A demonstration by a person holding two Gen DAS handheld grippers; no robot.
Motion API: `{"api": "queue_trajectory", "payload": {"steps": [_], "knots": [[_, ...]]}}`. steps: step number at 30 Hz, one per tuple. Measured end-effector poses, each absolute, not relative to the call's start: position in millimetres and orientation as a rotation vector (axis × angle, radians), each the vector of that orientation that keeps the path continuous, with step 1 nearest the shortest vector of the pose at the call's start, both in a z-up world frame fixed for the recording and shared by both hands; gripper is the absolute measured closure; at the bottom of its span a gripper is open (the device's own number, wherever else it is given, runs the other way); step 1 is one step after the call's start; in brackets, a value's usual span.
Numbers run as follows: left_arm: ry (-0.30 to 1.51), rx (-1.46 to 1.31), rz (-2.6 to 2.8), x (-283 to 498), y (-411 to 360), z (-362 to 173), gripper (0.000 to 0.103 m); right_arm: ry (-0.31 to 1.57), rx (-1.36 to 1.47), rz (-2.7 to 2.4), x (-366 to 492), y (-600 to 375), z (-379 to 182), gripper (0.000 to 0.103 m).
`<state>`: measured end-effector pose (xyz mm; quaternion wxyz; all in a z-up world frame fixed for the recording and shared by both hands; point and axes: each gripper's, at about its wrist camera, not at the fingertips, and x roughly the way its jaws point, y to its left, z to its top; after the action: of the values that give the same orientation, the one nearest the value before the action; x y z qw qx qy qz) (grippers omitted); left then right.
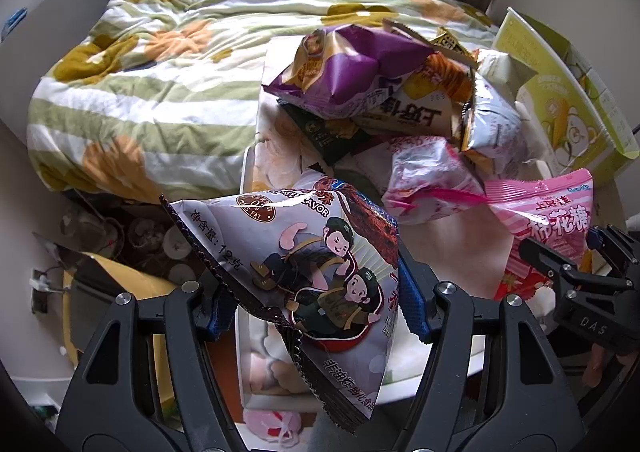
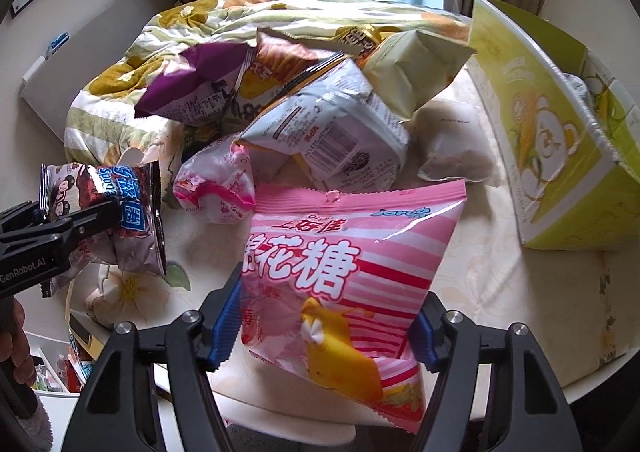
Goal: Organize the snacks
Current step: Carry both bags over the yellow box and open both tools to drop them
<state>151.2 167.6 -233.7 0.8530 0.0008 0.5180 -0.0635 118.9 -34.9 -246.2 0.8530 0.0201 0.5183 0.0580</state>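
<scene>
My left gripper (image 1: 316,316) is shut on a grey-purple snack bag (image 1: 304,252) printed with cartoon figures, held above the table's near left corner. From the right wrist view the same bag (image 2: 120,211) hangs in the left gripper (image 2: 60,211) at the left edge. A pink marshmallow bag (image 2: 344,272) sits between the blue pads (image 2: 224,328) of my right gripper (image 2: 324,332), which press on both its sides. The left wrist view catches the pink bag (image 1: 552,215) and the right gripper (image 1: 576,248) at the right edge.
A heap of snack bags lies on the pale table (image 2: 500,272): a purple one (image 2: 192,87), a white one (image 2: 332,131), a small pink-white one (image 2: 216,183). An open yellow-green carton (image 2: 560,139) stands at the right. A flowered quilt (image 1: 160,71) lies behind.
</scene>
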Motion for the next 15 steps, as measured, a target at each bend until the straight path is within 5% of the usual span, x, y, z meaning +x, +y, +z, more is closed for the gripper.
{"api": "queue_trajectory", "payload": {"steps": [15], "knots": [[0.95,-0.058,-0.091,143,127,-153,0.039,0.926,0.126,0.135,106,-115,-147,0.038]]}}
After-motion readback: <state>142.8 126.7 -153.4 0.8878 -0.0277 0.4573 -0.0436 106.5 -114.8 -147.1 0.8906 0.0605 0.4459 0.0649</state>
